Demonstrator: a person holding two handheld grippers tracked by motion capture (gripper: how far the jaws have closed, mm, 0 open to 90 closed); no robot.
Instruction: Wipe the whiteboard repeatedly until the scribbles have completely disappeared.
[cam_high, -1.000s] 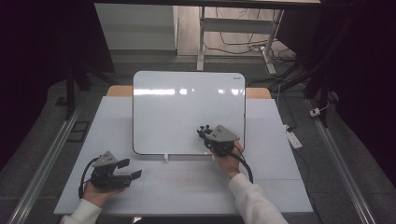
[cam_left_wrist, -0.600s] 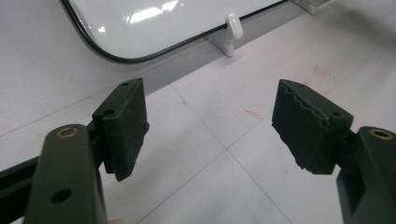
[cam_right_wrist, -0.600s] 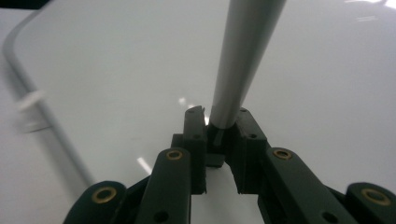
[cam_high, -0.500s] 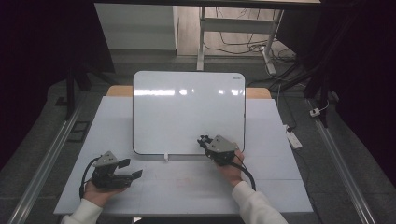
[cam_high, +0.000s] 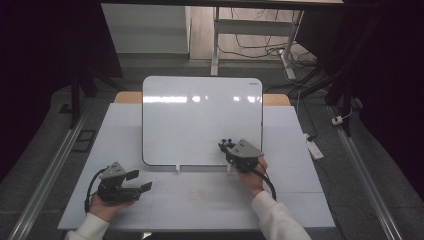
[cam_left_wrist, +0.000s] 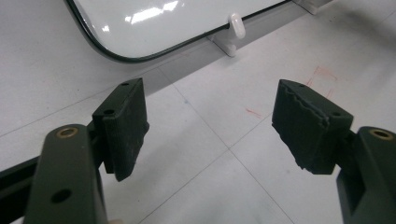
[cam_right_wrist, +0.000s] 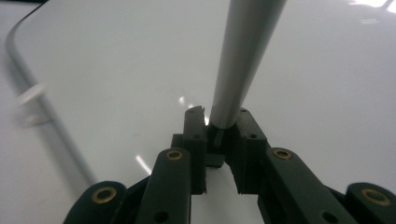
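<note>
A white whiteboard (cam_high: 200, 117) stands propped at the middle of the pale table (cam_high: 200, 205). My right gripper (cam_high: 226, 146) is over the board's lower right part, shut on a light grey pen-like stick (cam_right_wrist: 243, 60). The stick rises from between the jaws and leans over the board surface (cam_right_wrist: 116, 70); its far tip is out of view. My left gripper (cam_high: 142, 181) rests low at the table's front left, open, with nothing between its pads (cam_left_wrist: 123, 126). Beyond the left gripper (cam_left_wrist: 210, 121) lie the board's rounded corner (cam_left_wrist: 154, 23) and a small white clip (cam_left_wrist: 236, 25) at its bottom edge.
Faint red marks (cam_left_wrist: 322, 77) are drawn on the table in front of the board. A white power strip (cam_high: 314, 148) lies on the floor to the right. Metal rails (cam_high: 45, 175) run along both sides, and a desk frame (cam_high: 216, 35) with cables stands behind.
My right gripper has slid a little toward the board's lower edge with the stick in it. The left gripper has stayed put.
</note>
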